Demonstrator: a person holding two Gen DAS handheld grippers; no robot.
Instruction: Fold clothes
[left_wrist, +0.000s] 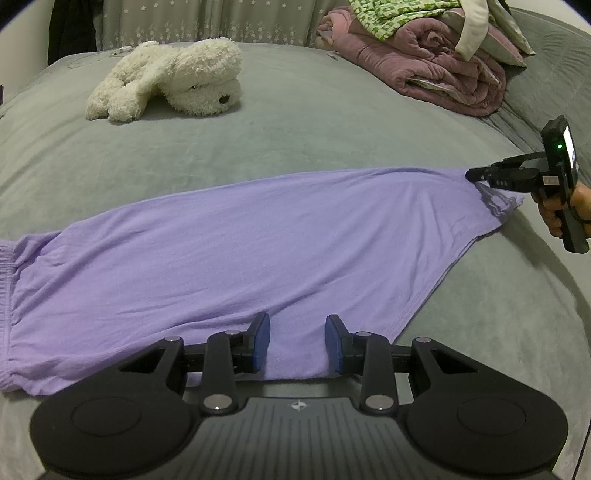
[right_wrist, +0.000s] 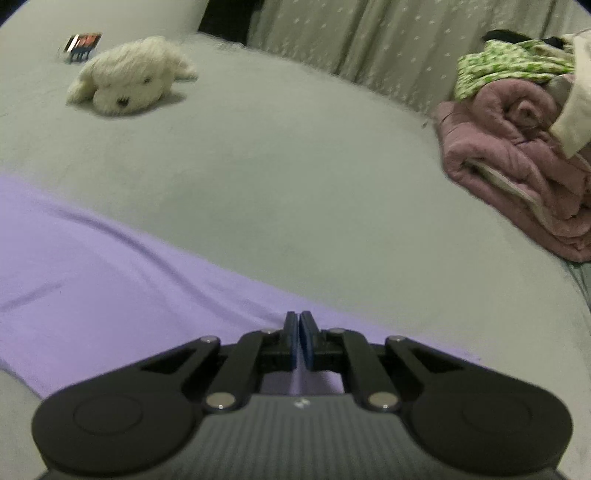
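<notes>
A lilac garment (left_wrist: 240, 240) lies spread flat across the grey-green bed (left_wrist: 295, 136), with an elastic waistband at its left end. My left gripper (left_wrist: 297, 339) hovers at the garment's near edge, its blue pads (left_wrist: 260, 341) apart and the cloth lying flat between them. My right gripper (left_wrist: 471, 175), held by a hand (left_wrist: 550, 214), pinches the garment's far right corner, where the cloth bunches up. In the right wrist view the right gripper (right_wrist: 299, 339) has its pads pressed together at the edge of the lilac garment (right_wrist: 92, 288).
A white plush dog (left_wrist: 173, 79) lies toward the back left of the bed. A rolled pink blanket (left_wrist: 443, 70) with a green patterned cloth (left_wrist: 391, 14) on top sits at the back right. A small box (right_wrist: 83, 44) lies beyond the plush dog (right_wrist: 129, 79).
</notes>
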